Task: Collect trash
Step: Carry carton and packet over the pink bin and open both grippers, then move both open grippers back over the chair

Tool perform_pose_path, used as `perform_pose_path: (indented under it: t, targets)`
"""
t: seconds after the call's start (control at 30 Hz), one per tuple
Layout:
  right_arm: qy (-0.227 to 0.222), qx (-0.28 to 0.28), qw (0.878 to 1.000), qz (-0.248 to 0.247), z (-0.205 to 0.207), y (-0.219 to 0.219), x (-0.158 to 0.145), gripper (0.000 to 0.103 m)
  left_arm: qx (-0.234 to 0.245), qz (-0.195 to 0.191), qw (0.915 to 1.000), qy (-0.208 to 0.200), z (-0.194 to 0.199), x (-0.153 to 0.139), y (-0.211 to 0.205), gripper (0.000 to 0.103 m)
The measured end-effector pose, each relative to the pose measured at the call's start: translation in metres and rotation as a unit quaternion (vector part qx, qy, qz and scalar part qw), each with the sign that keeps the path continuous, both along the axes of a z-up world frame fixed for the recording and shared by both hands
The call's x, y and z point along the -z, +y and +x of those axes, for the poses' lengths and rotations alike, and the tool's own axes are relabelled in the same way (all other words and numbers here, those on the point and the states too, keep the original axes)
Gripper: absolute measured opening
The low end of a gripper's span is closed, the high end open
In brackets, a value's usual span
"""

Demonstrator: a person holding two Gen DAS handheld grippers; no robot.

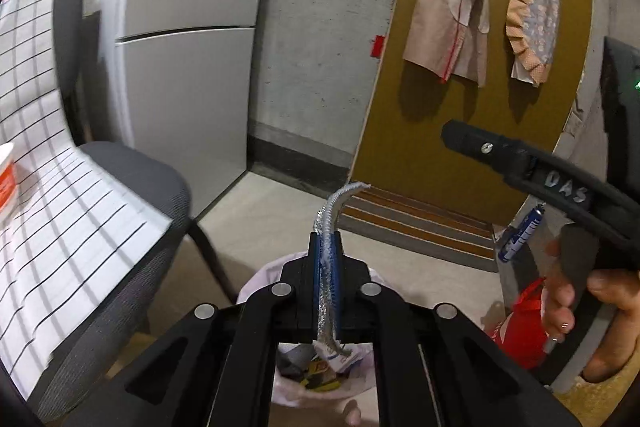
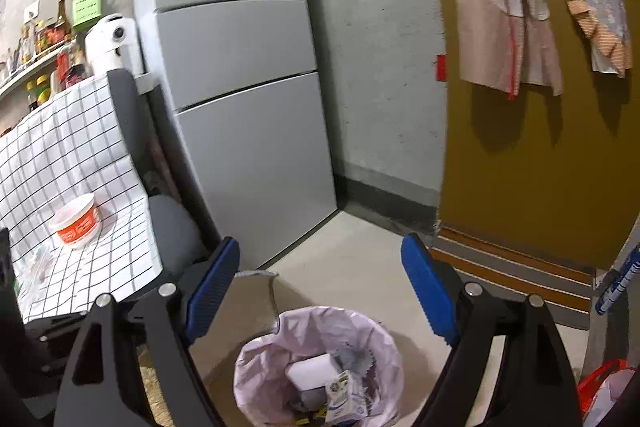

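Note:
My left gripper (image 1: 327,247) is shut on a silver foil wrapper (image 1: 334,211), which sticks out past the blue pads and hangs below them. It is above a trash bin lined with a pale pink bag (image 1: 260,277). In the right wrist view the bin (image 2: 256,359) holds a white block, a small carton and other scraps. My right gripper (image 2: 320,267) is open and empty, above the bin; its body also shows in the left wrist view (image 1: 520,155). An orange and white tub (image 2: 78,221) stands on the checked cloth.
A grey chair (image 1: 132,179) draped with a checked cloth (image 2: 72,163) is on the left. A grey fridge (image 2: 240,87) stands behind. A brown door (image 2: 540,167) with hung aprons is on the right. A red bag (image 2: 600,379) lies at lower right. A flat cardboard piece (image 2: 244,303) lies beside the bin.

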State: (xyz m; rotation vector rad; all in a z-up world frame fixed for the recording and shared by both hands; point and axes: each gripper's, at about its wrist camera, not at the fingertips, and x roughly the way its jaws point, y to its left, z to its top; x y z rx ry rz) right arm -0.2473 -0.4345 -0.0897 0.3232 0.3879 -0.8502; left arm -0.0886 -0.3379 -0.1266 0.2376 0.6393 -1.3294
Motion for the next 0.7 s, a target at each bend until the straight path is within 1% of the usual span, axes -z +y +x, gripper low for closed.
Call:
perform_pose_path:
  t: [0.03, 0.1, 0.13, 0.17, 0.3, 0.4, 0.53, 0.6, 0.7]
  targets:
    - [-0.001, 0.005, 1.0, -0.001, -0.003, -0.002, -0.001, 0.081, 0.004, -0.001, 1.0, -0.001, -0.001, 0.001, -0.005, 0.008]
    - [-0.001, 0.012, 1.0, -0.001, -0.006, -0.005, -0.001, 0.081, 0.011, 0.007, 0.9999, -0.001, -0.001, 0.007, -0.017, 0.015]
    - [-0.001, 0.012, 1.0, -0.001, -0.006, -0.005, -0.001, 0.081, 0.012, 0.012, 0.9999, 0.001, -0.001, 0.009, -0.022, 0.026]
    - [0.0, 0.011, 1.0, -0.001, -0.006, -0.004, -0.001, 0.081, 0.009, 0.016, 0.9998, 0.002, 0.0, 0.011, -0.024, 0.032]
    - [0.008, 0.006, 1.0, -0.012, -0.001, 0.003, -0.003, 0.081, -0.013, 0.019, 0.9997, 0.005, 0.008, 0.008, -0.012, 0.034]
    - [0.005, -0.01, 1.0, -0.012, 0.009, 0.012, -0.007, 0.081, -0.048, 0.022, 0.9986, -0.005, 0.021, 0.002, 0.011, 0.035]
    - [0.0, -0.04, 0.999, -0.021, 0.027, 0.031, -0.014, 0.081, -0.1, 0.029, 0.9945, -0.007, 0.039, -0.004, 0.055, 0.035]
    - [-0.002, -0.065, 0.998, -0.018, 0.042, 0.043, -0.015, 0.081, -0.124, 0.03, 0.9917, -0.011, 0.047, -0.006, 0.077, 0.035]
    - [-0.001, -0.103, 0.995, -0.006, 0.062, 0.059, -0.015, 0.081, -0.17, 0.032, 0.9848, -0.013, 0.06, -0.012, 0.118, 0.038]
